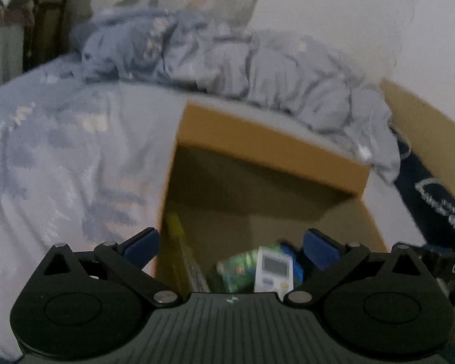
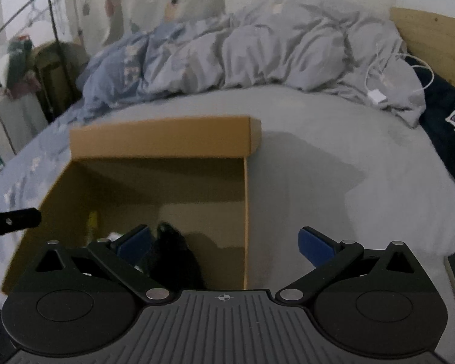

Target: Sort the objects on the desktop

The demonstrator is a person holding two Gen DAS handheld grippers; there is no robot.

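Note:
An open cardboard box point(image 1: 270, 139) sits on a bed and also shows in the right wrist view point(image 2: 163, 139). Inside it, in the left wrist view, lie a white remote control point(image 1: 274, 270), a green packet point(image 1: 239, 268), something blue point(image 1: 295, 265) and a yellow item point(image 1: 179, 242) against the left wall. The right wrist view shows a black object point(image 2: 176, 254) on the box floor and a yellow item point(image 2: 92, 223). My left gripper point(image 1: 231, 244) is open and empty above the box. My right gripper point(image 2: 224, 241) is open and empty over the box's right wall.
A rumpled grey-blue duvet point(image 2: 257, 51) lies across the back of the bed. A white charger and cable point(image 2: 377, 94) rest on it at the right. A dark navy garment point(image 2: 449, 121) lies by the wooden headboard point(image 2: 433, 36). A clothes rack point(image 2: 30, 30) stands at the left.

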